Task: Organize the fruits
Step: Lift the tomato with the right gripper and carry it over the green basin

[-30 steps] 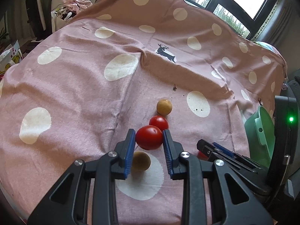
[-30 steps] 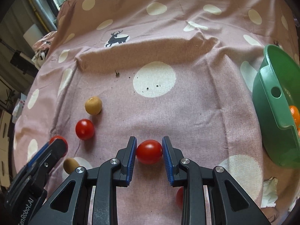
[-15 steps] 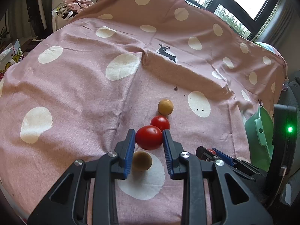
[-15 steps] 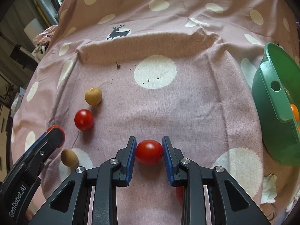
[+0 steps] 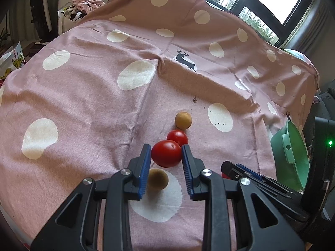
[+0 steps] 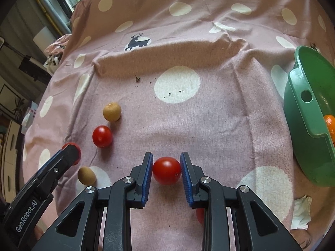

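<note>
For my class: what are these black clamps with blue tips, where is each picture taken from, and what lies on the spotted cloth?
No robot arm is here: a person holds a two-finger gripper in each hand, each with a camera looking forward along its fingers. One picture comes from the left gripper, the other from the right gripper. The left one is shut on a red tomato. The right one has another tomato between its blue pads, its jaws closing. On the pink spotted cloth lie a third tomato and two small brownish round fruits. At the right stands a green bowl holding something orange; a crumpled tissue lies near it.
</note>
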A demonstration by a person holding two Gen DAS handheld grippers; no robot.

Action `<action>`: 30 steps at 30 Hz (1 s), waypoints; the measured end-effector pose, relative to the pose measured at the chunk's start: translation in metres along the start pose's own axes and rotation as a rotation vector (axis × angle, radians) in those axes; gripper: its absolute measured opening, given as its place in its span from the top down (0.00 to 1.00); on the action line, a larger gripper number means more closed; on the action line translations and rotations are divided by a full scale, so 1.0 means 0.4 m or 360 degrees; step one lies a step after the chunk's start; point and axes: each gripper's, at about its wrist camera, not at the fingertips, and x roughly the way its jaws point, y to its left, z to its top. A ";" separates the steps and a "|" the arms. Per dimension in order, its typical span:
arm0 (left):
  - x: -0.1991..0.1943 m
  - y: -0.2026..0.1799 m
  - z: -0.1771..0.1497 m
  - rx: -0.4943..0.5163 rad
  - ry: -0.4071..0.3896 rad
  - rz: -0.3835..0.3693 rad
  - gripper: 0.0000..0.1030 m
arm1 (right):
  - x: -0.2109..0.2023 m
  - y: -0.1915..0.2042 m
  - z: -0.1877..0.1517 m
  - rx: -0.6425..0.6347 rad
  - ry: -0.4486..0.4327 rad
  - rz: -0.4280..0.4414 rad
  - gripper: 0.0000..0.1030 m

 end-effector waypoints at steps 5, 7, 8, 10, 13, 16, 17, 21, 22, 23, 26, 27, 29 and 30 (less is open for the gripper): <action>-0.004 -0.002 0.001 -0.0001 -0.0007 -0.0018 0.72 | -0.012 -0.007 0.003 0.0029 -0.0011 0.0057 0.73; -0.009 -0.006 0.001 0.0006 -0.0017 -0.0023 0.72 | -0.022 -0.010 0.005 0.0040 -0.0027 0.0069 0.73; -0.015 -0.010 0.001 0.0013 -0.0029 -0.0031 0.72 | -0.029 -0.012 0.006 0.0046 -0.0041 0.0077 0.73; -0.023 -0.018 0.001 0.0022 -0.0043 -0.0050 0.72 | -0.045 -0.017 0.008 0.0059 -0.0069 0.0104 0.73; -0.042 -0.035 0.000 0.0048 -0.0075 -0.0076 0.72 | -0.074 -0.028 0.012 0.0082 -0.0120 0.0147 0.73; -0.061 -0.061 -0.003 0.0094 -0.0111 -0.0098 0.72 | -0.114 -0.038 0.013 0.0094 -0.0197 0.0167 0.73; -0.068 -0.073 -0.006 0.0112 -0.0120 -0.0107 0.72 | -0.126 -0.043 0.015 0.0099 -0.0219 0.0180 0.73; -0.089 -0.112 -0.012 0.0180 -0.0152 -0.0147 0.72 | -0.179 -0.065 0.016 0.0127 -0.0322 0.0217 0.73; -0.095 -0.125 -0.015 0.0202 -0.0164 -0.0159 0.72 | -0.191 -0.070 0.016 0.0132 -0.0350 0.0215 0.73; -0.100 -0.136 -0.016 0.0219 -0.0173 -0.0167 0.72 | -0.203 -0.076 0.017 0.0139 -0.0382 0.0211 0.73; -0.116 -0.172 -0.024 0.0280 -0.0196 -0.0200 0.72 | -0.234 -0.095 0.016 0.0162 -0.0446 0.0213 0.73; -0.122 -0.184 -0.026 0.0298 -0.0203 -0.0210 0.72 | -0.244 -0.102 0.016 0.0171 -0.0462 0.0221 0.73; -0.130 -0.208 -0.029 0.0333 -0.0213 -0.0230 0.72 | -0.262 -0.118 0.015 0.0195 -0.0497 0.0238 0.73; -0.132 -0.218 -0.031 0.0348 -0.0215 -0.0240 0.72 | -0.271 -0.126 0.014 0.0210 -0.0518 0.0247 0.73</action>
